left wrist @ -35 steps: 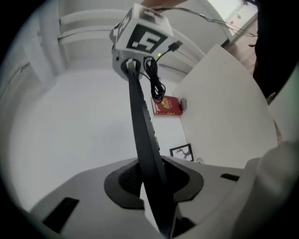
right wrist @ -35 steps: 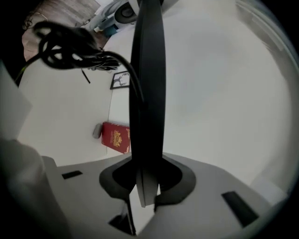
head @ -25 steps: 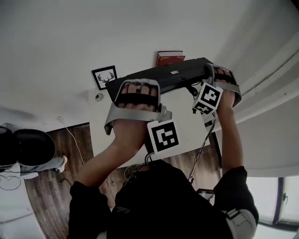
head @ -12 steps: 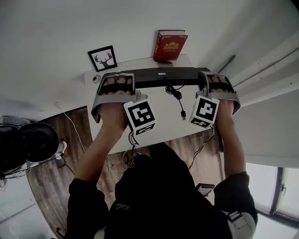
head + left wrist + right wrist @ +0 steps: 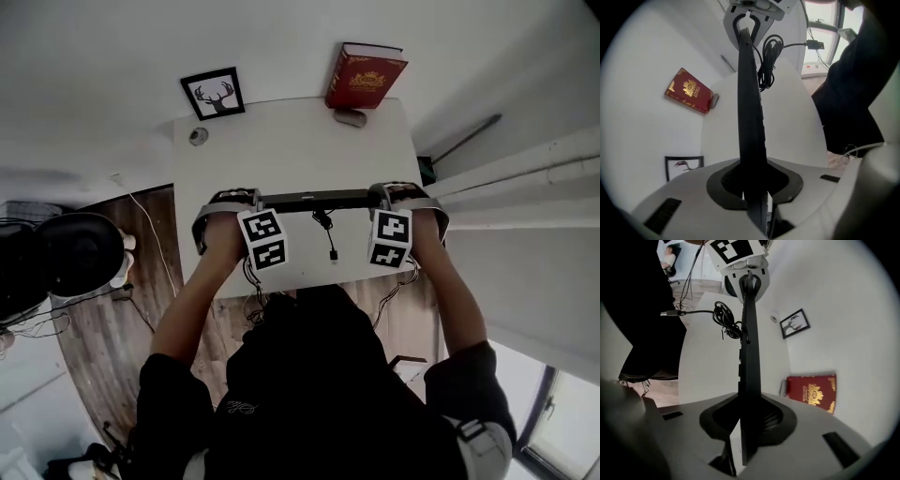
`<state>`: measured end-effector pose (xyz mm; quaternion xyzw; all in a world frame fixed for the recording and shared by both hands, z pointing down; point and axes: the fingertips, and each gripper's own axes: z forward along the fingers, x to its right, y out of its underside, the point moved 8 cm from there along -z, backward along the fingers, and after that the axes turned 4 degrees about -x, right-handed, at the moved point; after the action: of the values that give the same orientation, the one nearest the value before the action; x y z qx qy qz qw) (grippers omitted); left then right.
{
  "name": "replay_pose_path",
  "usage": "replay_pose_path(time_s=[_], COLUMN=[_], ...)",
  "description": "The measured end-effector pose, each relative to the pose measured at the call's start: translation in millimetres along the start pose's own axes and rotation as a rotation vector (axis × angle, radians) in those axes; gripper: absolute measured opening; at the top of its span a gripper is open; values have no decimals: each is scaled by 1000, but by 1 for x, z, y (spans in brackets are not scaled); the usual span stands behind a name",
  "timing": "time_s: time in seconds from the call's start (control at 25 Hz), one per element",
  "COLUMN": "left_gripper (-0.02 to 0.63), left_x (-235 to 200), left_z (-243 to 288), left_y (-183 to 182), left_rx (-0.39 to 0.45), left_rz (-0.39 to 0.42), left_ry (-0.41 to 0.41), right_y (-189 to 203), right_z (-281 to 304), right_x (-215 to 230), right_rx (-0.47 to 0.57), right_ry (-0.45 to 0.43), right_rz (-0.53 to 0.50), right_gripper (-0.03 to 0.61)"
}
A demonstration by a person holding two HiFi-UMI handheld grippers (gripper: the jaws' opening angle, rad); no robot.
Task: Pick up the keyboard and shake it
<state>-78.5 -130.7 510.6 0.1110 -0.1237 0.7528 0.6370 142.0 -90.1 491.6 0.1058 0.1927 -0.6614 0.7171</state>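
Keyboard (image 5: 319, 200) held on edge above table (image 5: 281, 150) near side, L gripper (image 5: 254, 199) (jaws just tightened) & R gripper (image 5: 381, 196) pinching its ends; hard shake could slip it free, loose cable (image 5: 328, 234) snagging

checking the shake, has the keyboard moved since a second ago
Yes. The keyboard has come down the view, from overlapping the red book to well below it.

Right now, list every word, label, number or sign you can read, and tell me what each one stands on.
No text here reads as words.
On the red book: gold crest, any lettering too blurred to read.
On the left marker cube and right marker cube: black-and-white square codes, no letters.
In the framed picture: antlered deer drawing, no words.
On the keyboard: edge-on, no print visible.
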Motion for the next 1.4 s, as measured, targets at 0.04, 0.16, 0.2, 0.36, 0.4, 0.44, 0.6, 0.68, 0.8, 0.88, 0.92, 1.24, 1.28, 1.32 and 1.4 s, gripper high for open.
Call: replay_pose_path(time_s=[0.04,0.16,0.2,0.36,0.4,0.44,0.6,0.68,0.8,0.88,0.92,1.24,1.28,1.32,1.4], left_gripper=[77,77,77,77,77,77,77,77,77,77,77,80,83,89,106], left_x=[4,7,5,-4,-5,-6,-10,-13,-21,-24,-25,-36,-36,-37,-36], left_z=[9,35,44,72,77,81,92,94,97,99,100,105,106,105,105], left_y=[-2,-5,-6,-7,-7,-7,-8,-8,-5,-4,-5,-5,-6,-6,-6], left_rx=[-4,-21,-25,-30,-30,-29,-35,-35,-25,-24,-24,-43,-43,-39,-22], left_rz=[-6,-26,-30,-38,-38,-37,-25,-25,-43,-45,-43,-13,-11,-11,-20], left_ry=[52,162,187,292,318,339,382,401,453,487,500,542,528,506,453], right_y=[0,-1,-1,0,0,-1,-1,1,5,6,5,-9,-8,-8,-8], right_z=[12,43,52,86,92,98,119,124,124,117,111,102,105,108,112], right_x=[-2,-2,0,10,11,12,8,10,18,16,14,30,31,33,38], right_rx=[20,69,84,141,154,166,200,225,257,280,292,385,386,388,404], right_ry=[-51,-170,-202,-309,-332,-354,-416,-413,-302,-209,-164,-153,-170,-187,-223], right_rz=[-12,-30,-31,-41,-46,-49,-46,-28,-2,-27,-44,-17,-24,-30,-45], right_gripper=[94,94,94,94,94,94,94,95,148,164,164,130,129,129,129])
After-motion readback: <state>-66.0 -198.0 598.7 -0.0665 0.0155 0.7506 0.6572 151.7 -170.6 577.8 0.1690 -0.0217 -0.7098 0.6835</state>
